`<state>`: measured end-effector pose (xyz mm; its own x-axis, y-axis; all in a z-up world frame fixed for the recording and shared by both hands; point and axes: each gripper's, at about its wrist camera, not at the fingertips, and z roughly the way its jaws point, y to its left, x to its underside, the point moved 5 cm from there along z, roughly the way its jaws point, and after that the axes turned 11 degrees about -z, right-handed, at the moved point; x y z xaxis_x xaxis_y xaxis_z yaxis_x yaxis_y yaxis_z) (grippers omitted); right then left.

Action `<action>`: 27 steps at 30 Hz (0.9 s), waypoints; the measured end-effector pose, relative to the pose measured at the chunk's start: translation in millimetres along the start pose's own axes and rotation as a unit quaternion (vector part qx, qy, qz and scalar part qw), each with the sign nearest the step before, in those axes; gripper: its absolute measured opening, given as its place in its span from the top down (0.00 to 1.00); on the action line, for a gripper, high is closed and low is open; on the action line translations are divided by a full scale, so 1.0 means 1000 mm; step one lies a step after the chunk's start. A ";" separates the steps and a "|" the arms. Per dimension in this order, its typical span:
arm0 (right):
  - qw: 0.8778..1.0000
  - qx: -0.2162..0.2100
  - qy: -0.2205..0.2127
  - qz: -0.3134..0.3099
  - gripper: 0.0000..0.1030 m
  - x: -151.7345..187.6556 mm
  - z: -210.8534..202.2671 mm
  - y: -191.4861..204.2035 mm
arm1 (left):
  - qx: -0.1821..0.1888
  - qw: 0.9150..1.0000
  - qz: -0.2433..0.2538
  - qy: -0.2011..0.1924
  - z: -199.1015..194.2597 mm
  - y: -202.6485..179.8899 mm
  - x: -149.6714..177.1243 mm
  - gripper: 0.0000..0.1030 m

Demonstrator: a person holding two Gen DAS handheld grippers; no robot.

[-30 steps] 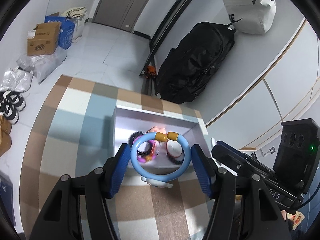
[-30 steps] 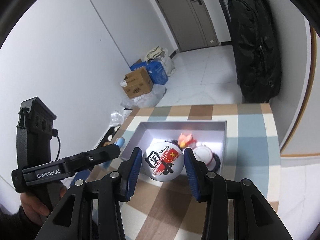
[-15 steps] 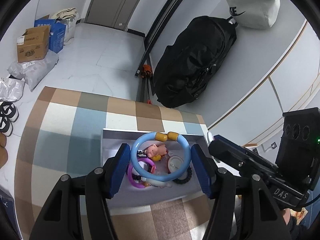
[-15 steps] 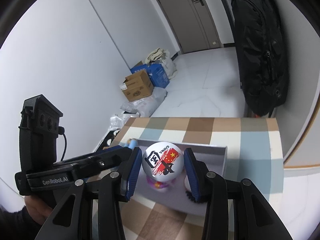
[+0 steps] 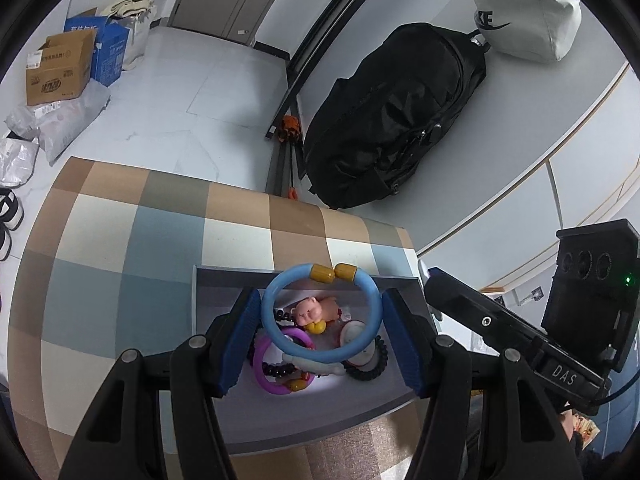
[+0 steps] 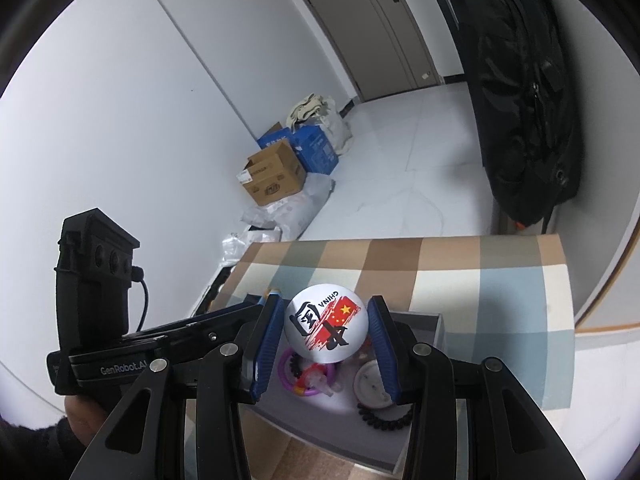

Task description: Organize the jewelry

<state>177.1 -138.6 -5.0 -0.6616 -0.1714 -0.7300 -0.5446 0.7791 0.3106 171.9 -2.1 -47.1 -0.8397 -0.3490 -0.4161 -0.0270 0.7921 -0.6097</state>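
1. The left tool is clamped across a light blue plastic bangle with two amber beads, one blue pad pressing on each side of the ring. The ring hangs above the shallow grey tray just below and ahead of the tips.

2. The right tool is clamped on a round white badge printed with a red flag and black brushwork, held by its edges over the same grey tray, just beside the left tool.

3. Under both tools the tray already holds a purple plastic ring, a small pink pig figure, a black coiled hair tie and a round white piece. The tray sits on the checked surface.

4. The step in hand looks like setting both pieces down in the tray. I would lower each tool until its piece is just above the tray floor before letting go, so neither one bounces or rolls out over the low wall.

5. The bangle is likely to tip or roll, so aim it at the bare floor on the left tool's left, clear of the pile.

6. The badge is smooth and domed; release it flat on the bare floor near the front, not on top of the hair tie.

7. With the tools this close, part one at a time to avoid a knock.
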 end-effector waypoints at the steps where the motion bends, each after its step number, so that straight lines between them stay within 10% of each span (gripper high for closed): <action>1: 1.000 -0.001 0.001 0.002 0.59 0.001 0.000 -0.001 | -0.003 1.000 0.002 -0.001 0.001 0.000 0.000 0.44; 20: 1.000 0.013 -0.010 0.025 0.37 0.000 -0.008 -0.012 | -0.028 0.999 0.016 -0.008 0.003 -0.003 0.002 0.35; 27: 0.999 0.040 -0.013 0.003 0.34 0.003 -0.012 -0.010 | -0.055 0.995 0.047 -0.066 -0.020 -0.009 0.003 0.35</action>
<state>174.5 -154.1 -3.3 -0.6504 -0.1514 -0.7443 -0.4964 0.8264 0.2657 159.1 -0.2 -29.5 -0.7625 -0.3276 -0.5580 -0.0162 0.8718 -0.4896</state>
